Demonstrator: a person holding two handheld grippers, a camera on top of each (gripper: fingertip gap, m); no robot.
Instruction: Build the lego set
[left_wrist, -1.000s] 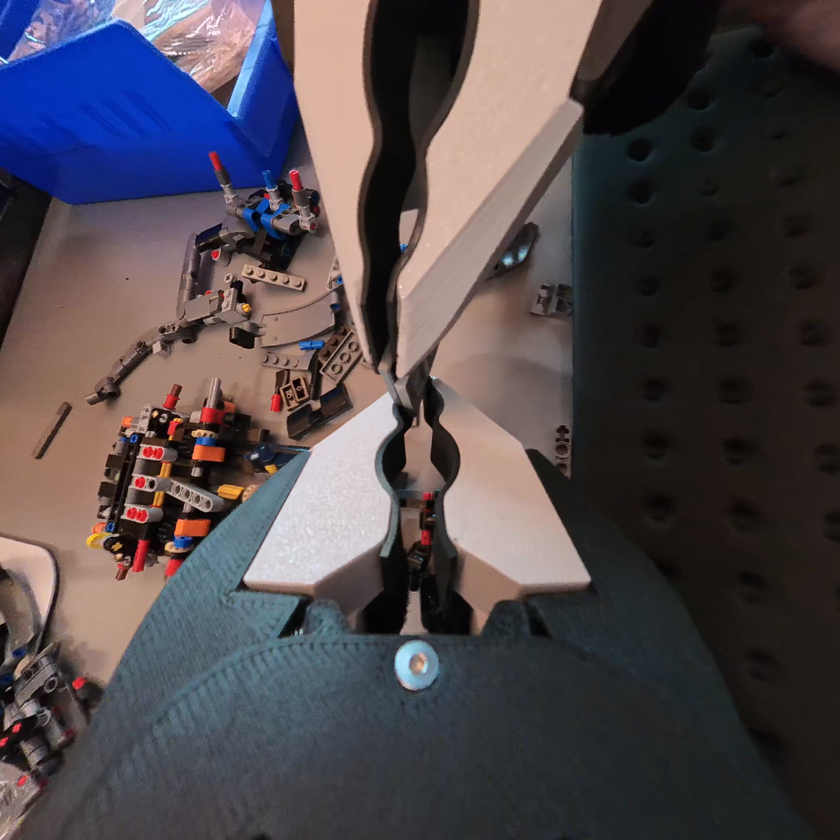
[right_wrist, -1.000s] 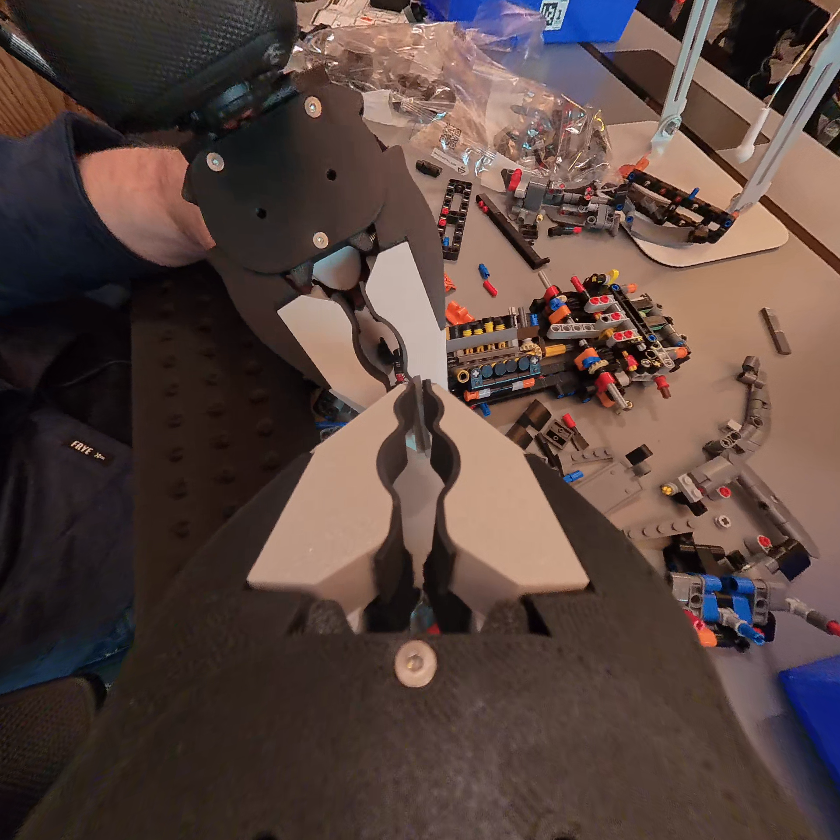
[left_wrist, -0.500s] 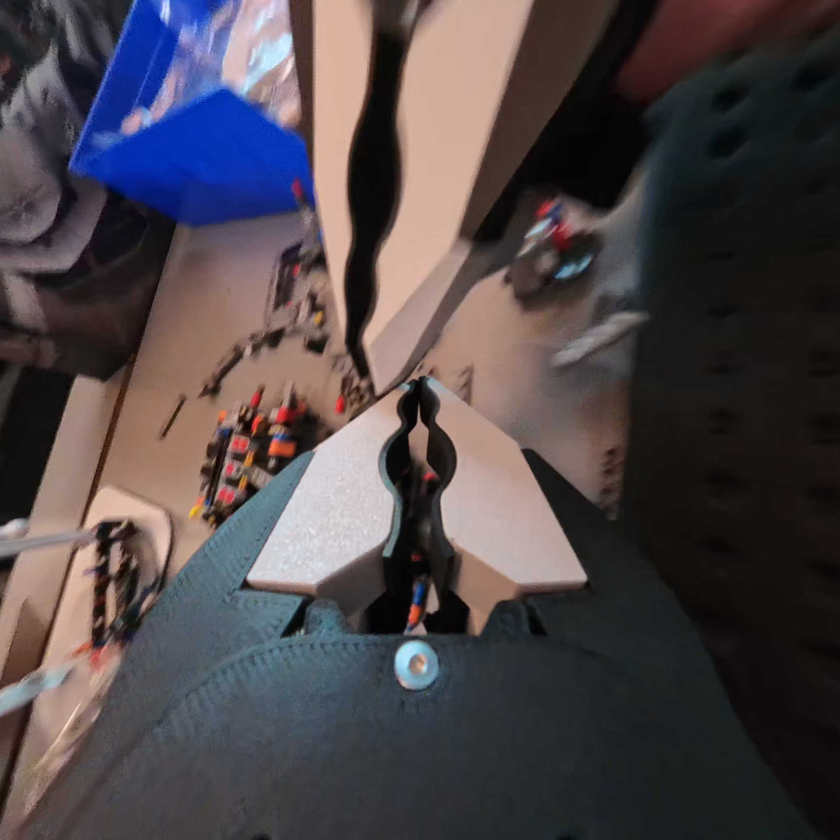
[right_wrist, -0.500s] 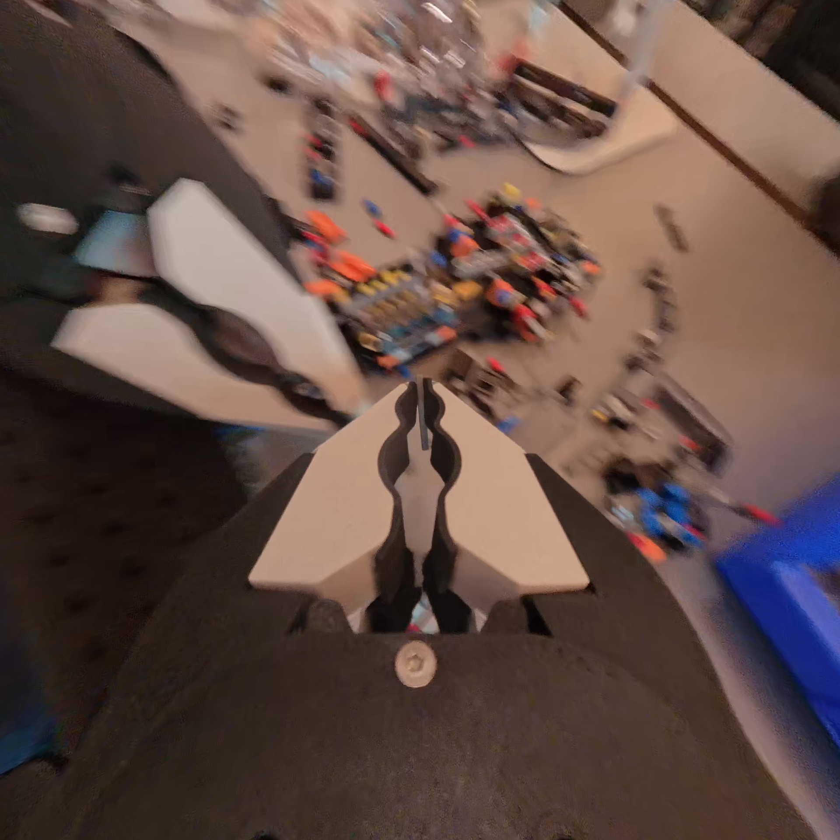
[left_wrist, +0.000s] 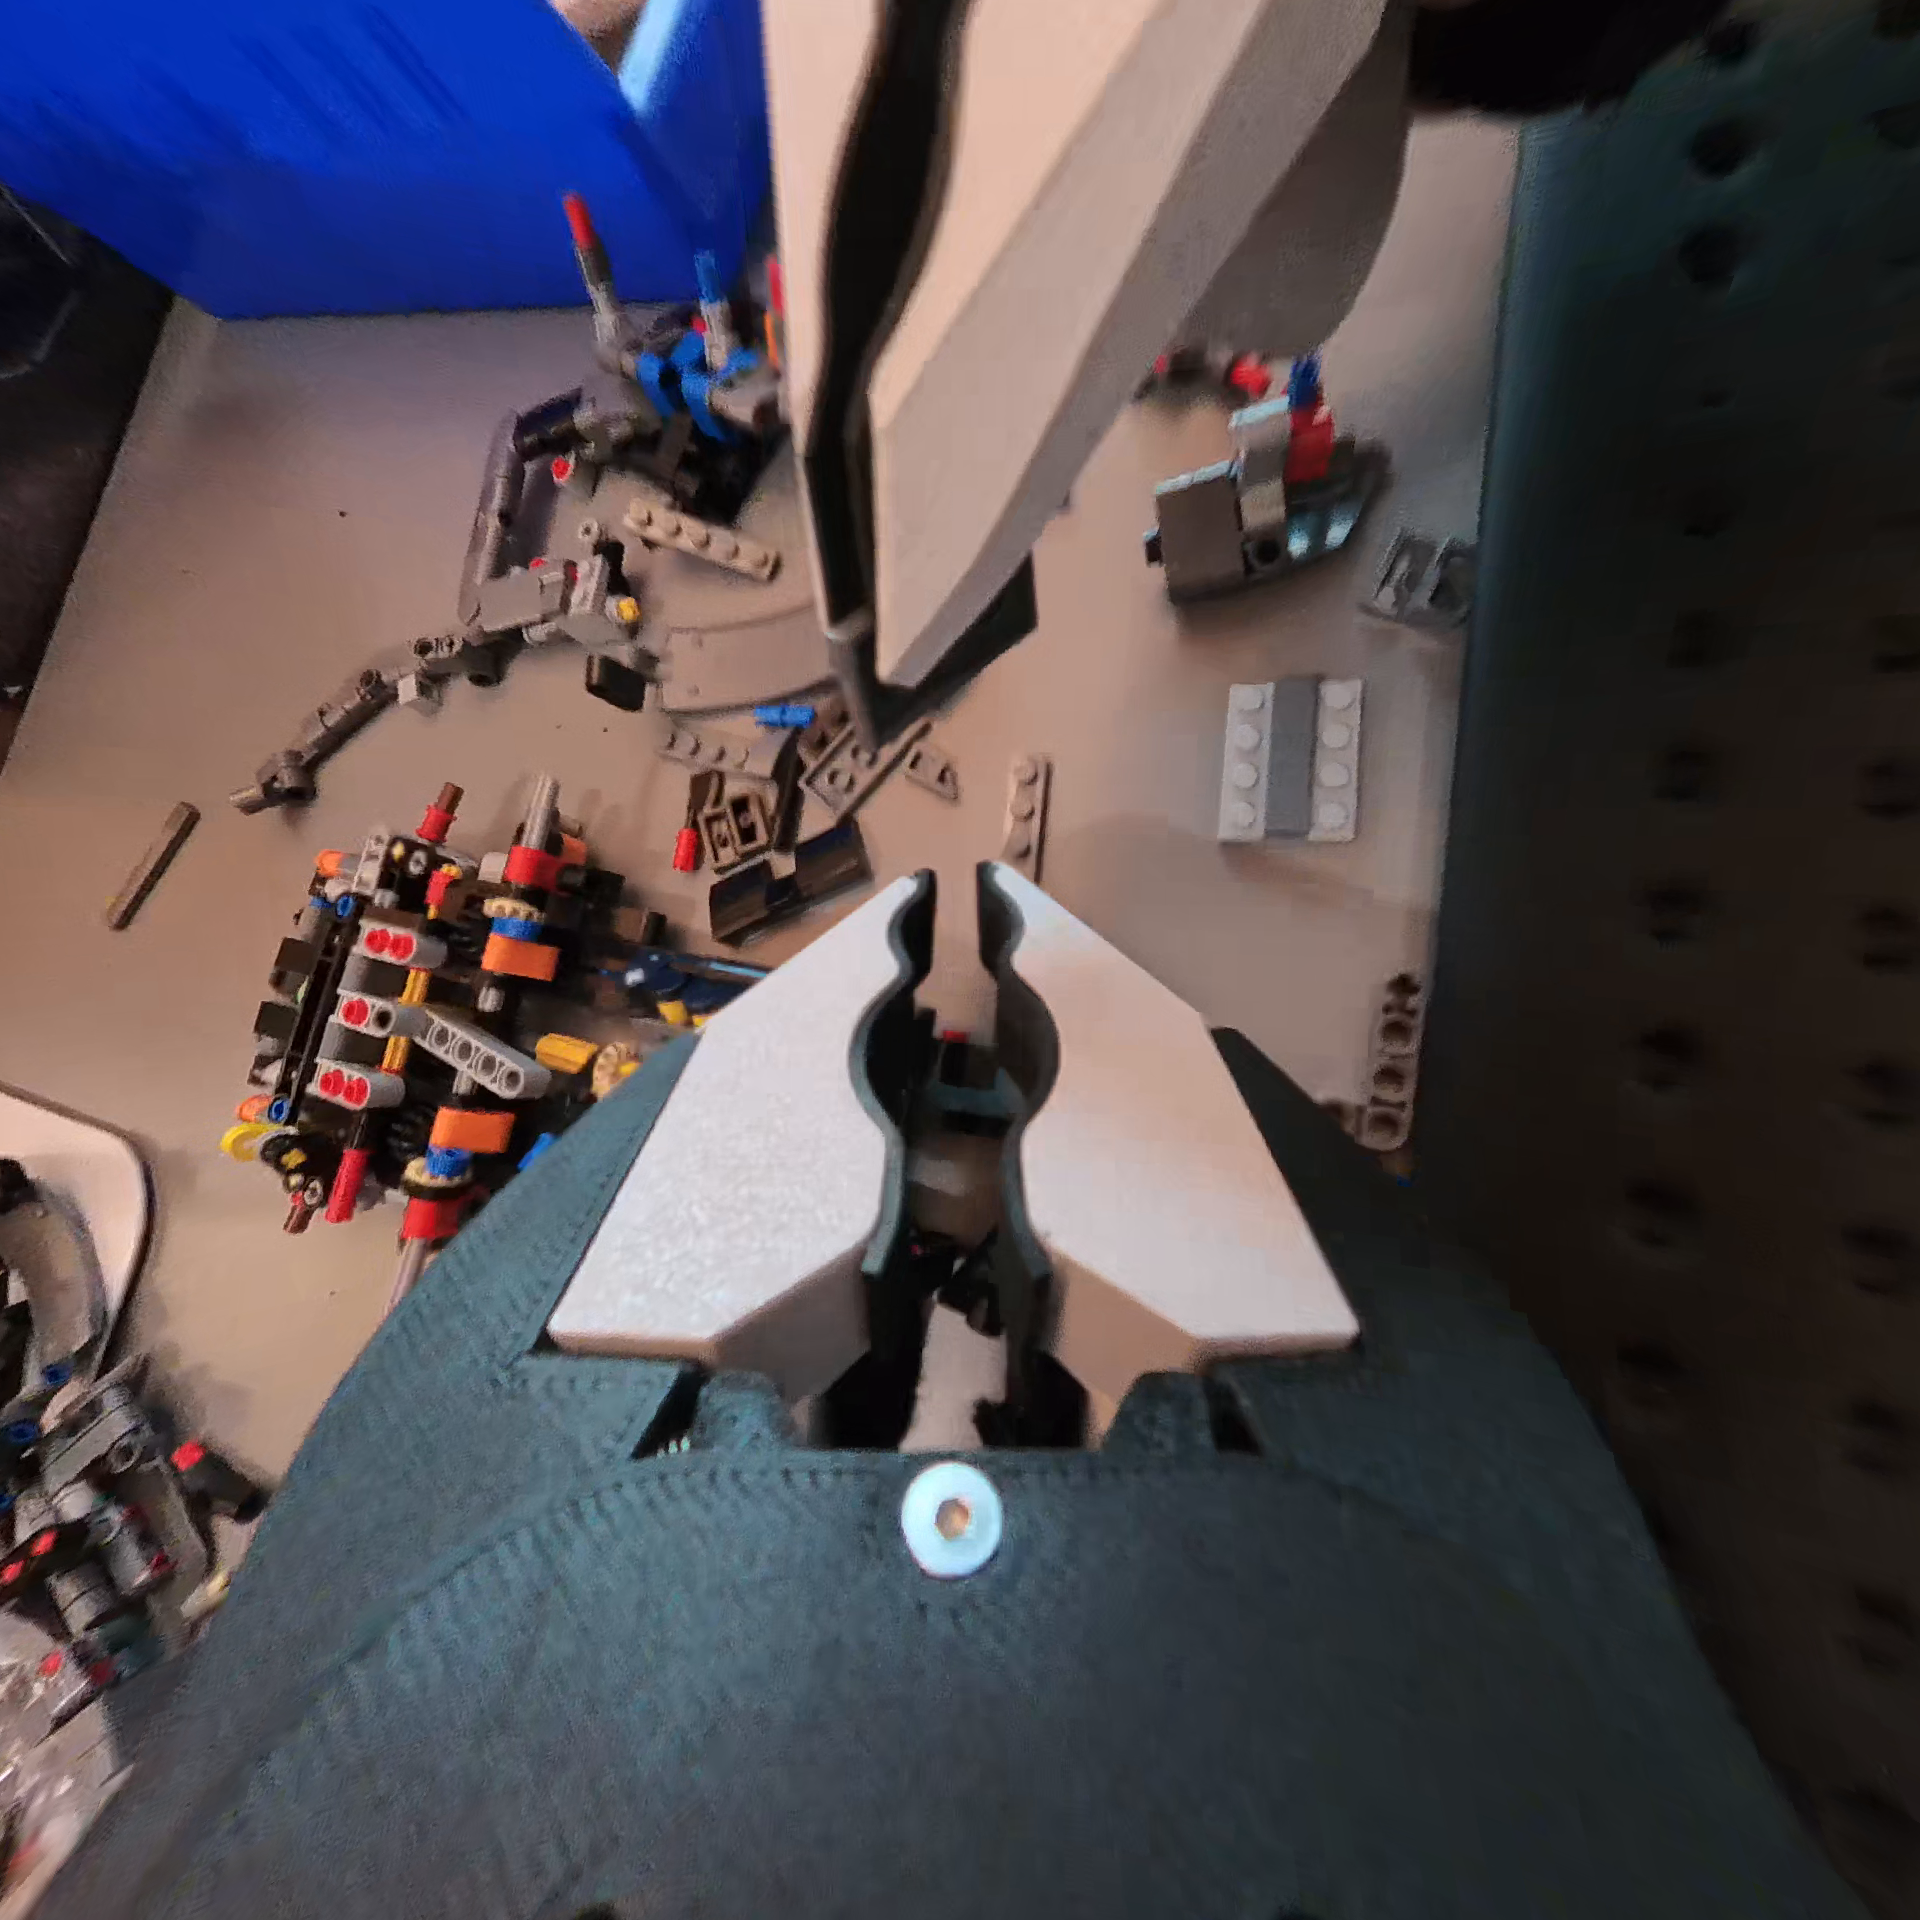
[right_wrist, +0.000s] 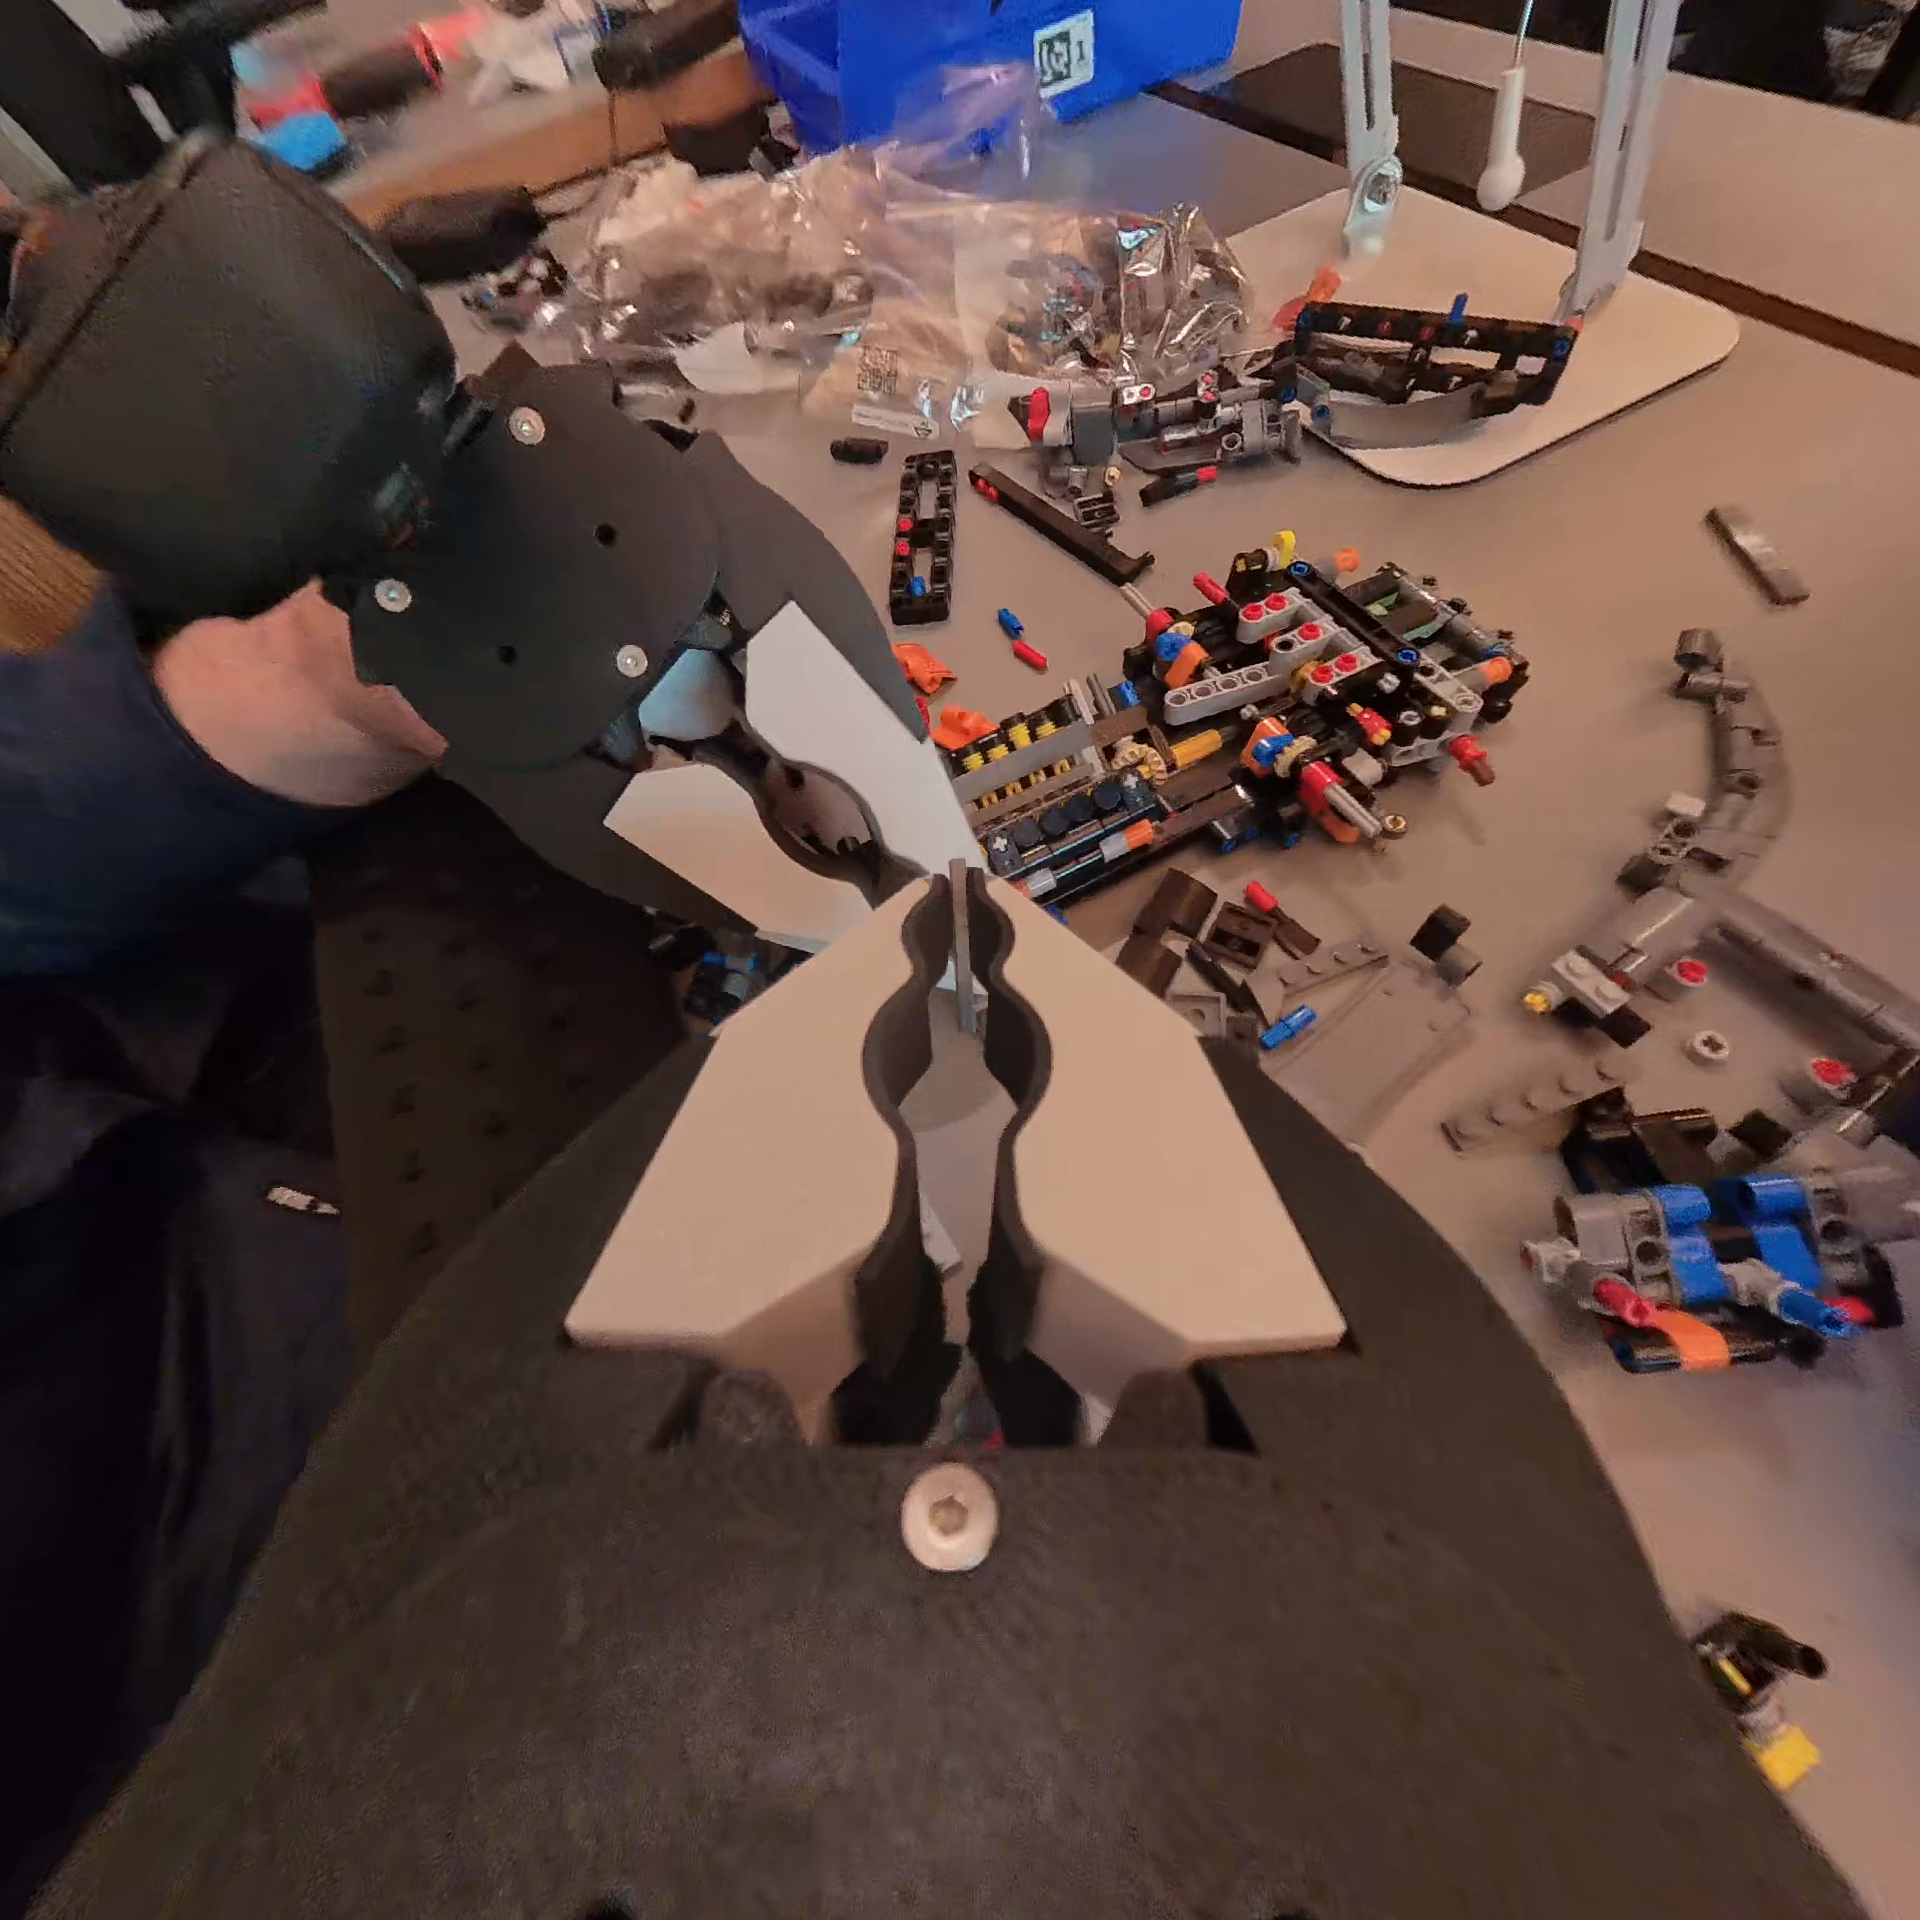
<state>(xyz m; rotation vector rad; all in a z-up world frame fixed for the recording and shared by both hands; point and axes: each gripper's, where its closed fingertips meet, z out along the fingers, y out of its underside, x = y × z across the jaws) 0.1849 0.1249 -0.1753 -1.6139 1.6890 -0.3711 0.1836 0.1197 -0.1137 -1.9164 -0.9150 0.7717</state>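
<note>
My right gripper (right_wrist: 958, 891) is shut on a thin grey Lego piece (right_wrist: 964, 971) held edge-on above the table. It also shows in the left wrist view (left_wrist: 857, 665), reaching down from the top. My left gripper (left_wrist: 954, 883) has its jaws a narrow gap apart with nothing between the tips. It hovers over the table's near edge and shows in the right wrist view (right_wrist: 899, 868) just left of my right fingertips. The colourful Technic chassis (left_wrist: 416, 1018) (right_wrist: 1278, 707) lies on the grey table.
Loose dark pieces (left_wrist: 769, 831) lie ahead of the left gripper. A light grey studded plate (left_wrist: 1291, 758), a small grey-blue assembly (left_wrist: 1257, 488), a blue bin (left_wrist: 312, 135), plastic bags (right_wrist: 883, 270), a white stand base (right_wrist: 1507, 343) and a dark perforated mat (left_wrist: 1683, 727) are around. About 6 cm separates my left fingertips from my right. The left tips stand about 6 cm off the light grey studded plate (left_wrist: 1291, 758).
One second ago both grippers pinched the thin piece tip to tip. The left gripper has let go and its jaws have parted slightly. Both grippers swung fast, then drew apart.
</note>
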